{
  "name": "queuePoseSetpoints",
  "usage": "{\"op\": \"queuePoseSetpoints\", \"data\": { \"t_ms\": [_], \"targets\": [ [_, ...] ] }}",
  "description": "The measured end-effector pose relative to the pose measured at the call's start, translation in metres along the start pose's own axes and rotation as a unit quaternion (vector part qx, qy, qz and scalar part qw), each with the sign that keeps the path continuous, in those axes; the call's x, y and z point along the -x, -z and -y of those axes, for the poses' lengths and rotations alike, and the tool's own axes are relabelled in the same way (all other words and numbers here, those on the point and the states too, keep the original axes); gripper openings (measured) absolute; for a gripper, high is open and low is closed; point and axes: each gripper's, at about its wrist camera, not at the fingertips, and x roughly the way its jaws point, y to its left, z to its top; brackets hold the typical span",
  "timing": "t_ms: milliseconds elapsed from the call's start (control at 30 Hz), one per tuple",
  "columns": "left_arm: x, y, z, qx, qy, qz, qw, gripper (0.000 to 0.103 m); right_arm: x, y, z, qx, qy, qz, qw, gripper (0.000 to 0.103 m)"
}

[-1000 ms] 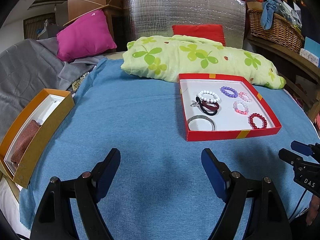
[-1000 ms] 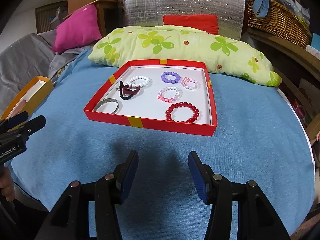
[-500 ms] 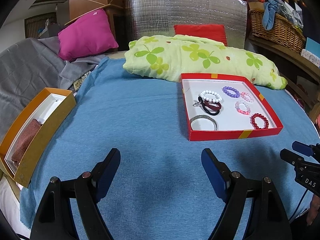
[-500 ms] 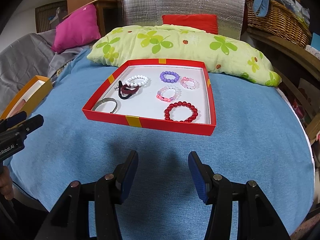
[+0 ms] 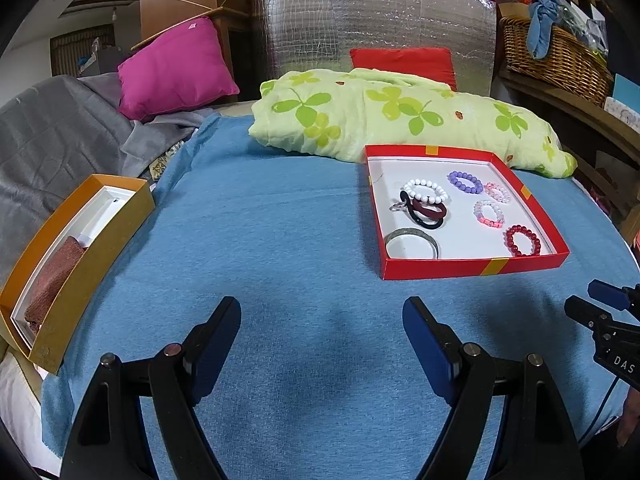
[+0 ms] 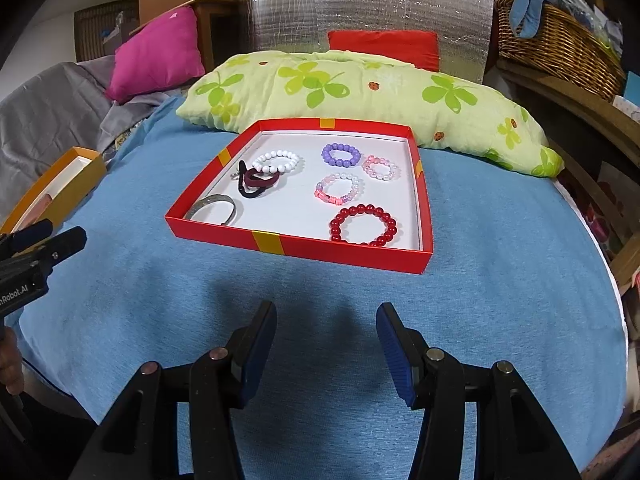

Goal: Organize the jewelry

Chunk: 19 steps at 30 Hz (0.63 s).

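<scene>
Blue-padded fingers (image 5: 224, 332) of the left gripper (image 5: 322, 316) stand wide apart and empty over the blue knit cloth (image 5: 280, 248); the right gripper (image 6: 326, 330) hovers likewise released, holding nothing. Beyond them on the cloth sits a shallow red cardboard tray (image 6: 344, 250) with a white floor. Nearest inside lie a silver metal bangle (image 6: 216, 206) and a dark red bead bracelet (image 6: 364, 226); farther back, a pink-and-clear bead bracelet (image 6: 340, 190), black and maroon hair ties (image 6: 258, 184), then white (image 6: 276, 161), purple (image 6: 341, 155) and pale pink bead bracelets (image 6: 380, 168). Left, well apart, an orange box (image 5: 76, 252). Behind the tray, a green clover-print pillow (image 6: 360, 92).
</scene>
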Motion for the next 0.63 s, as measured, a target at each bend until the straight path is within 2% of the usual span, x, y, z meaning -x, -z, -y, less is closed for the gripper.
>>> {"op": "queuePoseSetpoints", "data": {
  "t_ms": [633],
  "targets": [
    [-0.0054, 0.0015, 0.0044, -0.011, 0.004, 0.000, 0.9999, 0.084, 0.0050, 0.0046, 0.0081, 0.008, -0.005, 0.005, 1.000, 0.056]
  ]
}}
